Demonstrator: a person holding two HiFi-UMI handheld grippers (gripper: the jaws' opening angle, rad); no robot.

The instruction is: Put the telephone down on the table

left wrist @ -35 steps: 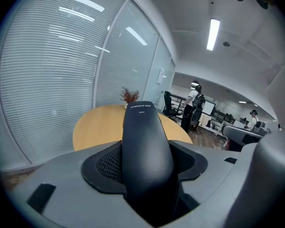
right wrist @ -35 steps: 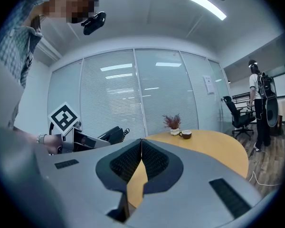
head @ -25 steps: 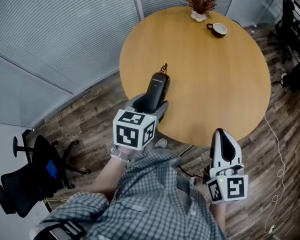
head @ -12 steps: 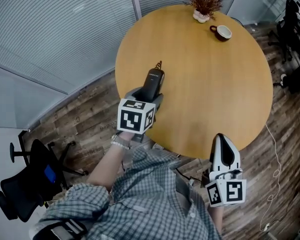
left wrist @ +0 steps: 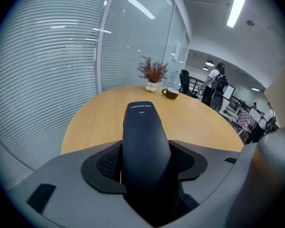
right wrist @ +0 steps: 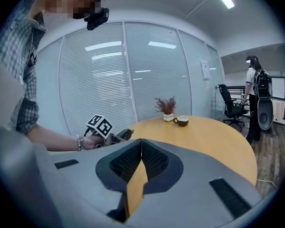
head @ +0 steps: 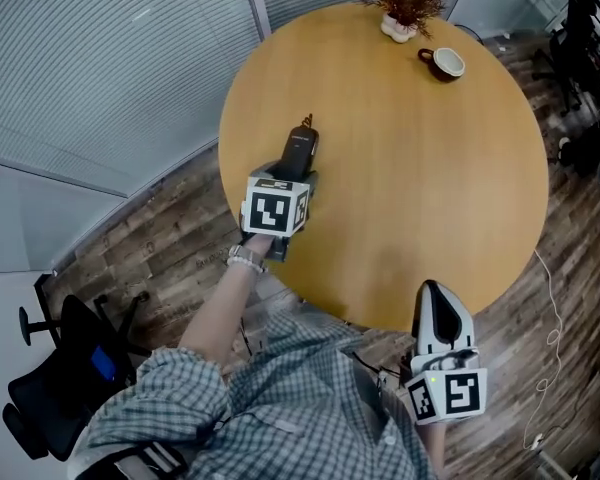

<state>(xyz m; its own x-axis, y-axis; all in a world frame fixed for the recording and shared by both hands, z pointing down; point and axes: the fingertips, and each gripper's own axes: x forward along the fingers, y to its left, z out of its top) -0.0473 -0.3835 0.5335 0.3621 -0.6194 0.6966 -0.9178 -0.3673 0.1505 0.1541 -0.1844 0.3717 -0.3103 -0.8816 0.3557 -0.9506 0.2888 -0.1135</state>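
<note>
The left hand-held gripper (head: 296, 171), clamping the telephone (head: 298, 148), had moved farther over the desk (head: 410, 168), the shut, empty right hand-held gripper (head: 435, 294) at lower right, cup (head: 442, 62) and plant (head: 404, 3) at the frame's top.

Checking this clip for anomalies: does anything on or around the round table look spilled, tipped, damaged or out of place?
Nothing stands out. The cup and potted plant stand upright at the far edge of the table, no spill shows, the left gripper holds the telephone over it, and the right gripper is shut and empty.
</note>
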